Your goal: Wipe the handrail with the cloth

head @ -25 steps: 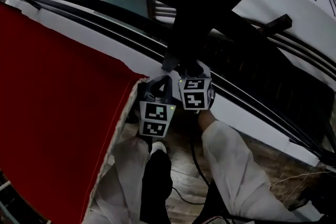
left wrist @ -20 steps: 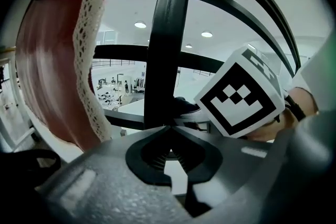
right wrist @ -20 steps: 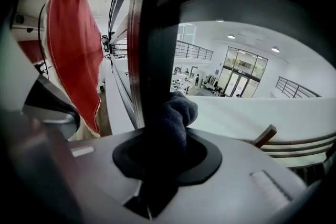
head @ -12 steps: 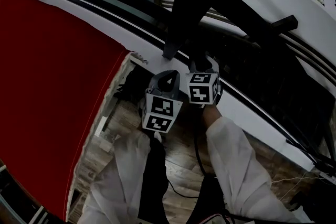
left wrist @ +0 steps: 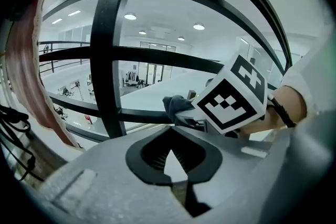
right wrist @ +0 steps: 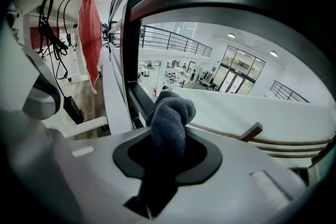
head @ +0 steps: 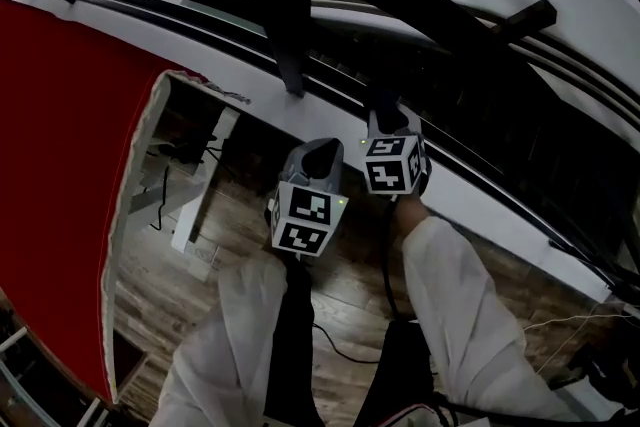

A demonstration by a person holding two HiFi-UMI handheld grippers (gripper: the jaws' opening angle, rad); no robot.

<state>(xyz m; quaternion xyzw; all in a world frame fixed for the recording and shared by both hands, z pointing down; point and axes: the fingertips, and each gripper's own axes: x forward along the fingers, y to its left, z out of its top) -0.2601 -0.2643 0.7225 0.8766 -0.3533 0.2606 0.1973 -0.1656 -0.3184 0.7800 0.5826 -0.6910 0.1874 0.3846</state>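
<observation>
Right gripper (head: pixel 385 120) raised just below the handrail (head: pixel 420 10), jaws clamped on a grey cloth (right wrist: pixel 170 113), left gripper (head: pixel 312 160) beside it and lower, jaws together on nothing, both white-sleeved forearms reaching forward

Readable text: none in any view.
Left marker cube (head: pixel 303 220): black-and-white square patterns only, no letters or numbers.
Right marker cube (head: pixel 393 165): likewise, patterns only.
Distant hall fittings: too small to read.

2 white sleeves (head: pixel 455 300), 2 marker cubes (head: pixel 393 165)
</observation>
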